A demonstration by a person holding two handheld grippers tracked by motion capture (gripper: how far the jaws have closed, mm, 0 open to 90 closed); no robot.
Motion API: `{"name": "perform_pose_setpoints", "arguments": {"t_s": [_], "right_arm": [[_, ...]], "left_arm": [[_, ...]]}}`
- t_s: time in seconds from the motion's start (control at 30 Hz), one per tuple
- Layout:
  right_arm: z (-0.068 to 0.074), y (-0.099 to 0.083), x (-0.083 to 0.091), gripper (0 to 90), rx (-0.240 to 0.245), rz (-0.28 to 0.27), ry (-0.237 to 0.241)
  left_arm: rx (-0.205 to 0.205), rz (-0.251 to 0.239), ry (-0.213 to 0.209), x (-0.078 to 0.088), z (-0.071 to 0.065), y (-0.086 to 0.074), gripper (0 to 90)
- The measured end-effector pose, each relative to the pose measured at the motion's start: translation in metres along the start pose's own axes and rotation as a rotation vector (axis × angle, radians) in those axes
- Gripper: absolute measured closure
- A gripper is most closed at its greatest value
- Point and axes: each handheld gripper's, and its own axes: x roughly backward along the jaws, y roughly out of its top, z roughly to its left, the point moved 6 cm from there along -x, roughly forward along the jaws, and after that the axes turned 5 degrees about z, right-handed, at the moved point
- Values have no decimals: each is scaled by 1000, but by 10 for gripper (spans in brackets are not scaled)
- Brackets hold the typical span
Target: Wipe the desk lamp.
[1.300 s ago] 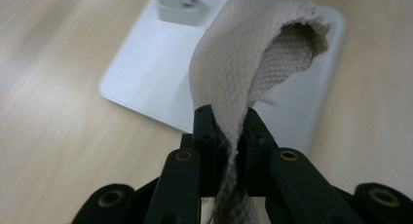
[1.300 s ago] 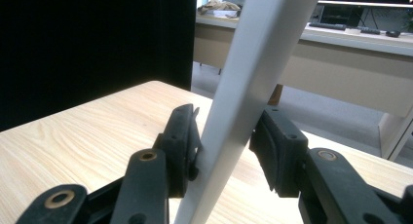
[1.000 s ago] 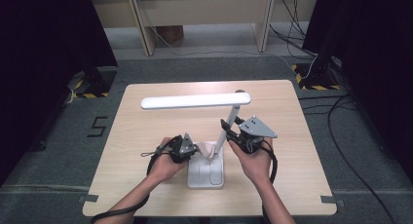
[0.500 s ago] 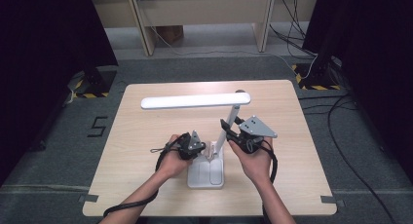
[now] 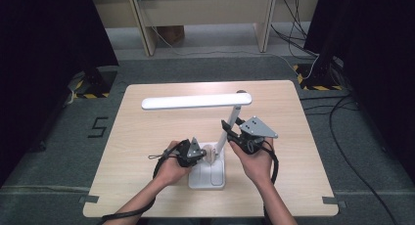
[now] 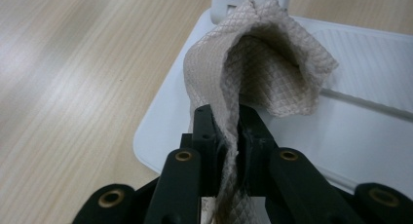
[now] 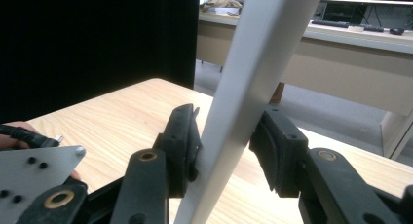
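While right gripper clasps lamp arm, left gripper pinches cloth.

white desk lamp, beige cloth on base

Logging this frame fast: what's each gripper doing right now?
Left gripper: shut on the beige cloth, over the lamp base.
Right gripper: closed around the white lamp arm.

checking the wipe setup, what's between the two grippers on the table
The lamp's white base and the foot of its arm, seen in the high view; the left gripper holds a cloth over that base.
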Motion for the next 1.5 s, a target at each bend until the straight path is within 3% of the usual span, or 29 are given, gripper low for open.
{"name": "perform_pose_setpoints", "arguments": {"t_s": [0.63,1.07,1.33,1.43,1.5], "right_arm": [[0,-1,-1,600,5,3,0],[1,-2,-3,602,5,8,1],[3,-3,-4,609,6,13,8],[3,-3,-5,608,10,13,9],[3,-3,-5,609,9,16,11]], "left_arm": [[-90,14,-76,21,-34,-7,796],[-117,-5,-155,33,-58,-14,795],[-131,-20,-226,41,-73,-16,795],[-135,-37,-278,44,-80,-13,794],[-147,-46,-282,45,-82,-10,794]]}}
